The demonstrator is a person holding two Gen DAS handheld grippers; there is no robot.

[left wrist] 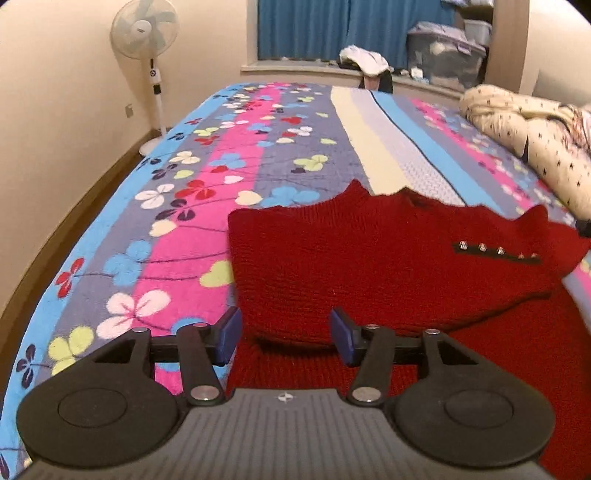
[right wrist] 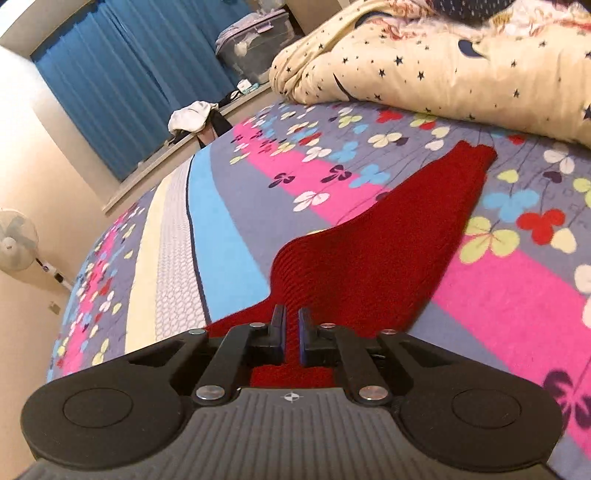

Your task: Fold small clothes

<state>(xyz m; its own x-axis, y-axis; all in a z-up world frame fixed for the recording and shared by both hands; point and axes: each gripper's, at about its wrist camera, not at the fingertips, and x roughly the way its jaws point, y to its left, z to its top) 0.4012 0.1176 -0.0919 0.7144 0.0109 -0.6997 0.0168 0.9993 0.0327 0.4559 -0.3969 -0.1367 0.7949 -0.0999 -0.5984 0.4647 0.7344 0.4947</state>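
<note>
Across the lower right of the left wrist view, the red sweater [left wrist: 388, 266] lies part-folded on the bedspread [left wrist: 177, 206], the left gripper [left wrist: 284, 336] open above its edge. The right gripper [right wrist: 291, 332] is pinched on the sweater's outstretched sleeve [right wrist: 388, 236]. Next, I judge, that sleeve needs carrying over the body.

Black hand-held gripper [left wrist: 286, 334] — blue pads, silver rivets, ribbed grey body.

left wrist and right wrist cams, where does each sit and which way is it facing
Left wrist: sits on the left tool, looking down and forward over the red sweater on the flowered bedspread; own open fingers show.
Right wrist: sits on the right tool, looking along the sweater's sleeve toward the star-print duvet; own fingers nearly closed, red knit between them.
Shared: sweater, bedspread, duvet, blue curtain, standing fan.
</note>
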